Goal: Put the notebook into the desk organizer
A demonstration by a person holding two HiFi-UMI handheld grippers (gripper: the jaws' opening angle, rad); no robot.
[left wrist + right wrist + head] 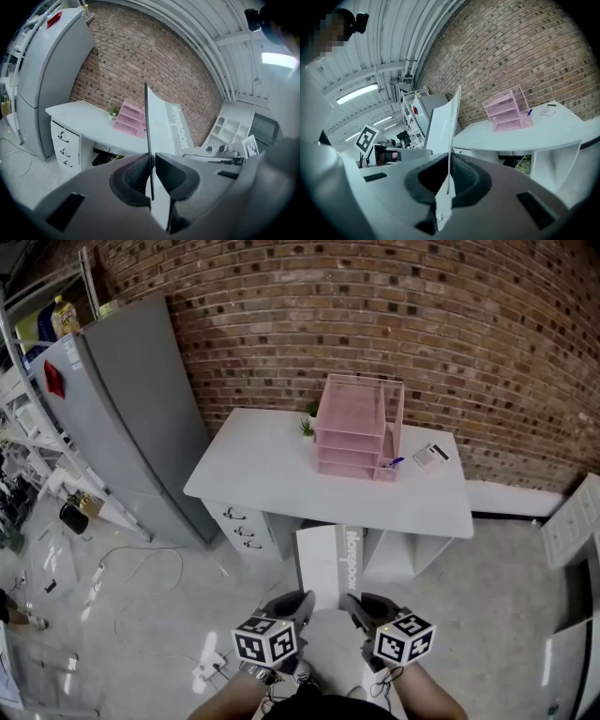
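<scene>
Both left tool (pixel 300 604) and right tool (pixel 353 606) pinch notebook (pixel 328 554) near corners.

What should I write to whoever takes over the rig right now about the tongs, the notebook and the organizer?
Left tongs: shut on the notebook, near left corner.
Right tongs: shut on its near right corner.
Notebook: in the air, short of the desk.
Organizer: on the desk, toward the wall.
Done: notebook gripped and lifted.
Left to do: carry it to the organizer, slide it in, open both tongs.
</scene>
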